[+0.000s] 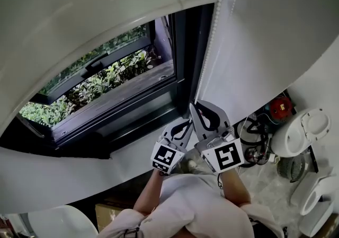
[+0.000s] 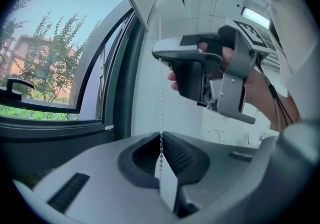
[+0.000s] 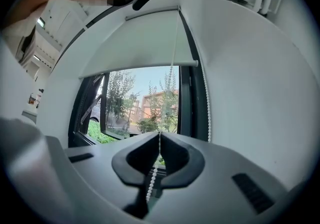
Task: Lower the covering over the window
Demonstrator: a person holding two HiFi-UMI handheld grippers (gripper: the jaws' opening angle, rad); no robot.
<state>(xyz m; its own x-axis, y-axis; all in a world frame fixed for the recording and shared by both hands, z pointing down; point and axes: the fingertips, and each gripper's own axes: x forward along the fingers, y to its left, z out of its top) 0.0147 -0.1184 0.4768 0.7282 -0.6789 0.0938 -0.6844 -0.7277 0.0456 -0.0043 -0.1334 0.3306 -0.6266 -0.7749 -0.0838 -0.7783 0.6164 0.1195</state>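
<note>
You have barely started the lowering. The roller blind (image 3: 140,43) is only down over the top of the window (image 3: 145,103): its bottom bar sits high up, and most of the glass below it is uncovered, with trees and a building in plain view.

What you do have is the grip. Your left gripper (image 2: 161,140) is clamped tight on the bead chain (image 2: 160,113), with the beads running straight up out of its closed jaws. Your right gripper (image 3: 159,135) is also pinched on the chain, and it holds the chain just above the left gripper (apparently on the same strand, going by the left gripper view). The other run of the chain hangs free against the white wall beside the frame.

The pulling is what remains. I judge that you'll need several hand-over-hand draws on this strand before the bar comes down to the sill, and from these views I can't tell whether this strand lowers or raises the blind.
</note>
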